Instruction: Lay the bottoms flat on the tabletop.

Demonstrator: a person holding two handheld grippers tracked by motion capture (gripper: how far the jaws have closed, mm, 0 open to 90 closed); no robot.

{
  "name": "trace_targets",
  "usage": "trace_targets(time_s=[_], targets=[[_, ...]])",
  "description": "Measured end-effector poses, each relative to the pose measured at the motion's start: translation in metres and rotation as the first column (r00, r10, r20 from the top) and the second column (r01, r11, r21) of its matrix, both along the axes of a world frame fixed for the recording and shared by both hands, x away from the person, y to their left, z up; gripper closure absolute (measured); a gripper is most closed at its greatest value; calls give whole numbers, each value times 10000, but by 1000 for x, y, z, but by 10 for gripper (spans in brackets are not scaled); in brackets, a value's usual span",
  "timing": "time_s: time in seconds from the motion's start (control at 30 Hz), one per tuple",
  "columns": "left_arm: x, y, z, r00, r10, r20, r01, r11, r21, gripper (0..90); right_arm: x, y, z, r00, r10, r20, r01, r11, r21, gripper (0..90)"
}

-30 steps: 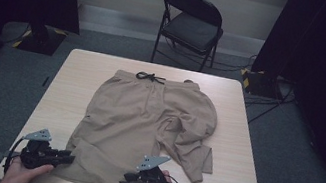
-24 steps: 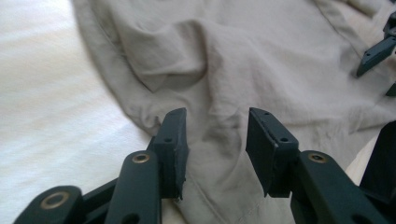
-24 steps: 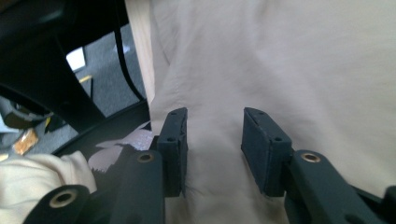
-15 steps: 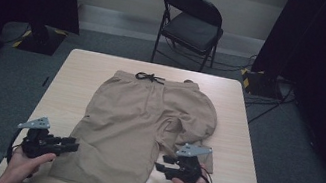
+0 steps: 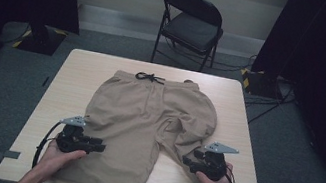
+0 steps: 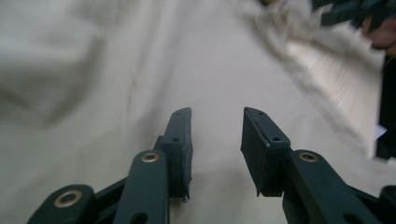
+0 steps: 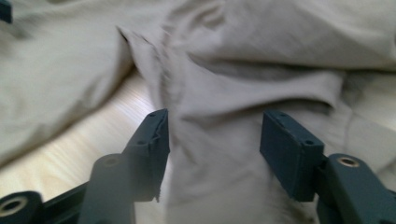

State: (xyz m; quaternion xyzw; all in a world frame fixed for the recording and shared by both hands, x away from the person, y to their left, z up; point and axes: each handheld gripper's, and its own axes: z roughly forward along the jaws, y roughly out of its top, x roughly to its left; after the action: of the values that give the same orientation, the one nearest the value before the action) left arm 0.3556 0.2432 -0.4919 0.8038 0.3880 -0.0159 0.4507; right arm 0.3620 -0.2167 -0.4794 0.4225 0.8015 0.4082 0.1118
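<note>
Tan shorts (image 5: pixel 142 113) lie flat on the wooden table (image 5: pixel 78 69), waistband and black drawstring (image 5: pixel 150 77) at the far side. The left leg reaches the near edge, and the right leg (image 5: pixel 195 127) is bunched up and shorter. My left gripper (image 5: pixel 101 146) points right over the left leg. It is open, with smooth fabric (image 6: pixel 140 70) under its jaws (image 6: pixel 215 126). My right gripper (image 5: pixel 185 161) points left at the right leg's hem. It is open, and a fold of the cloth (image 7: pixel 219 140) lies between its jaws (image 7: pixel 212 126).
A black folding chair (image 5: pixel 190 25) stands beyond the table's far edge. Bare wood shows between the two legs (image 5: pixel 167 173) and along both sides. Cables trail on the floor at the right (image 5: pixel 266 99). The other gripper (image 6: pixel 355 14) shows at the top right of the left gripper view.
My right gripper moved right, from the table's middle to the right leg's hem. The left gripper shifted right and forward onto the left leg. The right leg now lies more gathered.
</note>
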Motion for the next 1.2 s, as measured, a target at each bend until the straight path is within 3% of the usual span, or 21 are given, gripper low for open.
trace_targets(time_s=[0.07, 0.13, 0.17, 0.2, 0.3, 0.37, 0.4, 0.53, 0.63, 0.67, 0.7, 0.73, 0.77, 0.8, 0.83, 0.87, 0.97, 1.0, 1.03, 1.07, 1.2], targets=[[-4, -2, -5, 10000, -61, -46, 63, 9995, 304, 614, 2, 2, -9, 9997, -26, -225, 16, 9990, -445, 410], [-8, -1, -6, 9999, -51, 107, 48, 9997, 255, 605, 2, 4, -11, 9998, 2, -211, -14, 9982, -599, 423], [-10, 0, -6, 9997, -116, 215, 110, 9995, 300, 595, 1, 5, -11, 9999, 113, -122, -121, 9978, -646, 492], [-12, 0, -7, 9992, -110, 378, 100, 9996, 262, 594, -2, 8, -10, 9993, 317, -178, -327, 9979, -565, 673], [-15, 4, -7, 9998, -85, 199, 82, 9998, 181, 593, -6, 10, -8, 9955, 886, -322, -889, 9960, -99, 878], [-17, 6, -7, 9997, -193, 175, 190, 9997, 175, 593, -8, 12, -6, 9940, 1049, -292, -1049, 9945, 43, 900], [-19, 10, -7, 9998, -205, 80, 204, 9997, 161, 595, -11, 13, 2, 9902, 1388, -163, -1378, 9891, 515, 900], [-21, 17, -7, 10000, -34, 21, 34, 9999, 106, 615, -10, 12, 16, 9890, 1443, 309, -1462, 9866, 720, 900], [-20, 22, -7, 9999, 64, -105, -63, 9999, 80, 617, -1, 2, 29, 9924, 1001, 722, -1072, 9890, 1016, 900], [-19, 23, -7, 9999, 129, -107, -128, 9999, 90, 613, 8, -10, 37, 9937, 542, 981, -655, 9912, 1154, 900], [-19, 24, -6, 9997, 187, -134, -185, 9997, 134, 613, 8, -10, 37, 9937, 542, 981, -655, 9912, 1154, 900], [-19, 23, -6, 9997, 181, -136, -179, 9997, 140, 592, 19, -24, 41, 9938, -74, 1108, -75, 9910, 1335, 900], [-19, 22, -5, 9998, 143, -107, -141, 9997, 215, 592, 19, -24, 41, 9938, -74, 1108, -75, 9910, 1335, 900], [-18, 22, 0, 9999, 144, 11, -144, 9997, 171, 586, 31, -41, 39, 9917, -761, 1041, 605, 9876, 1449, 900], [-18, 22, 0, 9999, 144, 11, -144, 9997, 171, 585, 31, -41, 39, 9917, -761, 1041, 605, 9876, 1449, 900], [-18, 22, 3, 9997, 226, 85, -226, 9997, 6, 586, 38, -52, 32, 9890, -1186, 881, 1052, 9840, 1440, 900], [-18, 17, 15, 9994, 114, 340, -105, 9996, -263, 585, 43, -61, 19, 9862, -1544, 598, 1449, 9797, 1387, 900], [-17, 12, 20, 9992, 26, 405, -10, 9993, -386, 586, 44, -65, 6, 9835, -1759, 419, 1702, 9788, 1142, 900], [-17, 7, 24, 9991, -17, 423, 35, 9990, -446, 586, 44, -65, 6, 9835, -1759, 419, 1702, 9788, 1142, 900], [-15, -3, 30, 9986, -212, 485, 239, 9982, -545, 586, 44, -68, -6, 9809, -1938, 143, 1919, 9776, 863, 900], [-10, -27, 38, 9973, -513, 526, 557, 9947, -860, 586, 45, -71, -13, 9801, -1983, -59, 1984, 9792, 434, 900]])
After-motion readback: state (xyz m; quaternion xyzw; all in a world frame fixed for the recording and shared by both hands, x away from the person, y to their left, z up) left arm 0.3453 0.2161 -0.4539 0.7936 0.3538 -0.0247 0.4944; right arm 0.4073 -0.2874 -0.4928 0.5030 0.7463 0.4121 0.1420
